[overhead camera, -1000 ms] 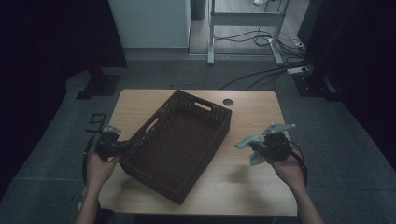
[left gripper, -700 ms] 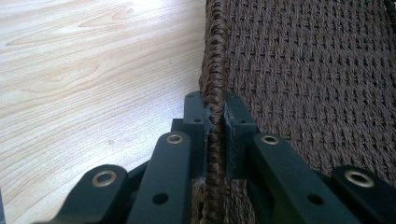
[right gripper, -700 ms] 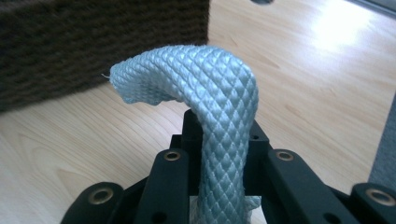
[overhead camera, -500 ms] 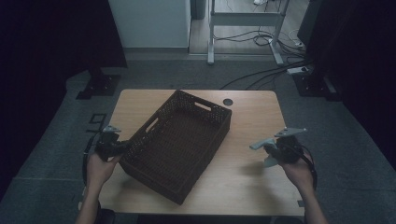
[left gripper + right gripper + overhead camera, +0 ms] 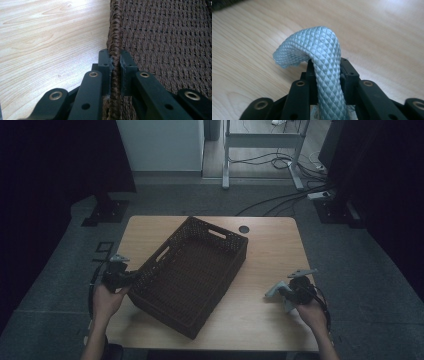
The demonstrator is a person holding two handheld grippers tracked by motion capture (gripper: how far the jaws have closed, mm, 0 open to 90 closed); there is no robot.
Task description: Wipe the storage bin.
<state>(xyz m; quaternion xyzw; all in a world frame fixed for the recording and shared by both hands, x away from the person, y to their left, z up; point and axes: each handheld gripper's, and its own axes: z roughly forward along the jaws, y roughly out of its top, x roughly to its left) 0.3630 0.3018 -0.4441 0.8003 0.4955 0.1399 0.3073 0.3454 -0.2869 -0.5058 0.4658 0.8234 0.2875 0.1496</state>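
A dark brown woven basket (image 5: 192, 270) stands askew on the wooden table (image 5: 272, 245). My left gripper (image 5: 131, 277) is shut on the basket's left rim (image 5: 114, 35), with one pad on each side of the braided edge (image 5: 115, 56). My right gripper (image 5: 280, 295) is low over the table's front right. A grey woven strap (image 5: 317, 42) runs up between its jaws and bends over to the left. The jaws (image 5: 327, 63) have just been opening a little, with the strap still filling the gap between the pads. The strap's pale end (image 5: 272, 291) sticks out towards the basket.
A small dark round hole (image 5: 243, 229) sits near the table's far edge. Bare wood lies to the right of the basket. Cables and a metal frame (image 5: 260, 140) are on the floor beyond the table.
My right hand has moved outward to the right and down towards the table with the grey strap. The left hand and the basket have stayed put.
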